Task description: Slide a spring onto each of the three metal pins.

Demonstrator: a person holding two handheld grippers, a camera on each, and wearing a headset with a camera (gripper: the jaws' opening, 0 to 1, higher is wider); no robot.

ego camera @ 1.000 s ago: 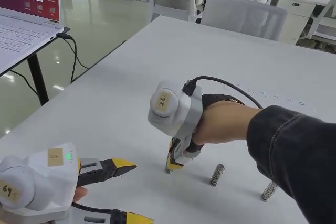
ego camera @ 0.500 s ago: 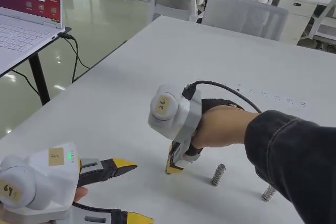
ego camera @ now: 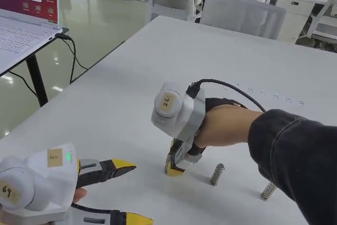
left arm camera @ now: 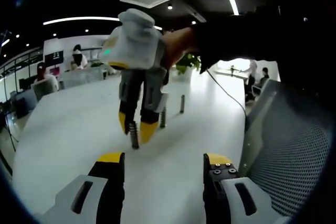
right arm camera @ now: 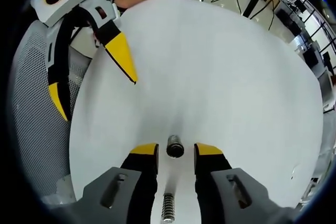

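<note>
Well inboard, right claw [right arm camera: 177, 151] flanks spring [right arm camera: 175, 145]; open table [right arm camera: 226, 72] ahead.

Right gripper [left arm camera: 135, 128] straddles upright spring [left arm camera: 135, 140]; left gripper [left arm camera: 163, 167] jaws apart.

Right gripper [ego camera: 173, 169] pointing straight down, jaws slightly parted, left gripper [ego camera: 141, 193] low and level, jaws wide apart
</note>
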